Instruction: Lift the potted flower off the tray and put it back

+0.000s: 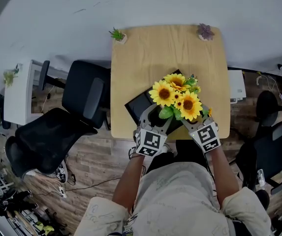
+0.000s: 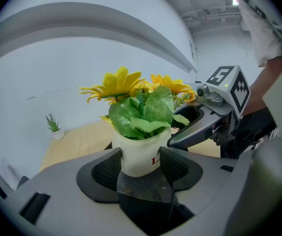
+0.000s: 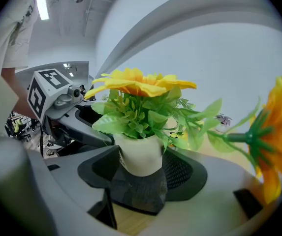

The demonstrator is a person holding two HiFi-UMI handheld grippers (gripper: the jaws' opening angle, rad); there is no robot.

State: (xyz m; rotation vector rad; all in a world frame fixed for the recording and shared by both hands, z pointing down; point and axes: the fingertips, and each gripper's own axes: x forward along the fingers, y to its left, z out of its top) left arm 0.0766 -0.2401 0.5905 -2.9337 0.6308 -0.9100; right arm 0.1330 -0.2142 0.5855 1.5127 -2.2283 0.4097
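White pot (image 2: 138, 156) of yellow sunflowers (image 1: 163, 93)

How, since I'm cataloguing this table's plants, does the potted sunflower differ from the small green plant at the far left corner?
The potted sunflower has yellow blooms and broad leaves; the small green plant has only thin spiky leaves. The sunflower looks far bigger. The left gripper and right gripper both clamp the sunflower's pot, while the green plant stands free. Both sit in pale pots.
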